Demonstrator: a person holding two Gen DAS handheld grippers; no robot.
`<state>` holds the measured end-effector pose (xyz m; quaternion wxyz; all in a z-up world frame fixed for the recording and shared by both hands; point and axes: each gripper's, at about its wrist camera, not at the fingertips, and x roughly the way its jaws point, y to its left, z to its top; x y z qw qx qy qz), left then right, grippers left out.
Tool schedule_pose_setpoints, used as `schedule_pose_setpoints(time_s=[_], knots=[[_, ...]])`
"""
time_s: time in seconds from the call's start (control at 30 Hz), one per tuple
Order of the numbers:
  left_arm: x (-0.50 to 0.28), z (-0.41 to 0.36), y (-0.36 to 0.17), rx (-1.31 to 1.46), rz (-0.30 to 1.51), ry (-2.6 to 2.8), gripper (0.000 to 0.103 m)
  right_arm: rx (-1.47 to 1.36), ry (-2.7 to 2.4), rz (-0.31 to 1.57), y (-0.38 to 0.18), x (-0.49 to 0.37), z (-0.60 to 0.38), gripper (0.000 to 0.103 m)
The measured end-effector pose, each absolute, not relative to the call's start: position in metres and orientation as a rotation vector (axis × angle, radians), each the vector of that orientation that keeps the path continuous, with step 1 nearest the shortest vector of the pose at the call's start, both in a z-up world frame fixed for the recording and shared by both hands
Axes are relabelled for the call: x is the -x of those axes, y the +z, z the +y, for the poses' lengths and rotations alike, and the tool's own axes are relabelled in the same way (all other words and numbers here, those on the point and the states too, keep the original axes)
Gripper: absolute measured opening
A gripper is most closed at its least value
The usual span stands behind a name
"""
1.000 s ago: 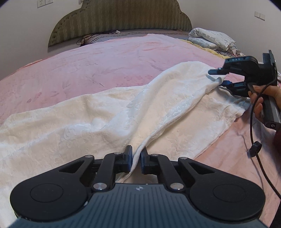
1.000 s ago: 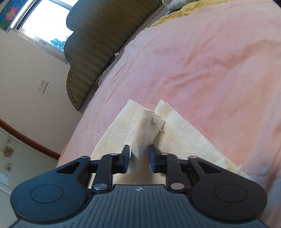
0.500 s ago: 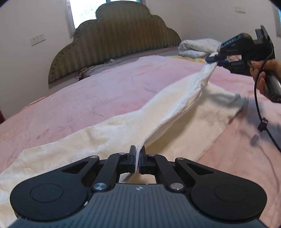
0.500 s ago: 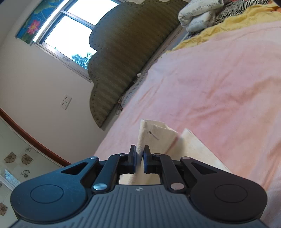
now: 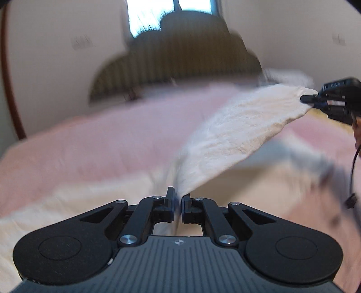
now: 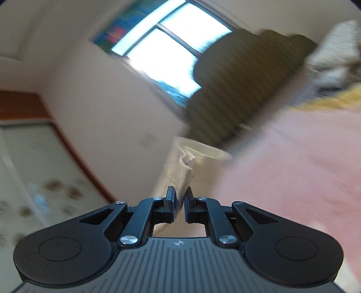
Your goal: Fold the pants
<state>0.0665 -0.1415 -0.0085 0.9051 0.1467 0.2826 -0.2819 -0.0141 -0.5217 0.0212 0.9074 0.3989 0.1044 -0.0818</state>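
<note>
My left claw (image 5: 177, 204) is clamped on one edge of the cream pants (image 5: 237, 133). My right claw (image 6: 179, 202) is clamped on the far end of the same raised fold. The fabric spans between both claws above the pink bed (image 5: 101, 144); the remainder lies on the bed.

The pants (image 5: 237, 135) lie on the bed (image 5: 101, 139), one edge lifted between the left tool (image 5: 178, 202) in front and the right tool (image 5: 304, 99) at far right; the headboard (image 5: 180, 67) stands behind, under the window (image 5: 153, 15)
</note>
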Motion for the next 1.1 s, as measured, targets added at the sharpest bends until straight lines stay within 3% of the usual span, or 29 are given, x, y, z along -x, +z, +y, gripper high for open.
schedule_pose_setpoints(time_s=[0.1, 0.2, 0.6, 0.8, 1.1], knots=[[-0.070, -0.148, -0.032, -0.297, 0.682, -0.618, 0.006, -0.967, -0.274, 0.324, -0.033, 0.036, -0.537, 0.008], [-0.070, -0.150, -0.031, -0.331, 0.647, -0.615, 0.005, -0.980, -0.324, 0.341, -0.051, 0.054, -0.540, 0.008], [-0.062, -0.150, -0.042, -0.361, 0.663, -0.622, 0.007, -1.030, -0.313, 0.384, -0.060, 0.072, -0.538, 0.008], [-0.066, -0.151, -0.040, -0.348, 0.660, -0.601, 0.019, -1.139, -0.301, 0.399, -0.071, 0.066, -0.529, 0.026], [-0.067, -0.150, -0.039, -0.336, 0.661, -0.601, 0.019, -1.120, -0.385, 0.405, -0.064, 0.071, -0.525, 0.026]])
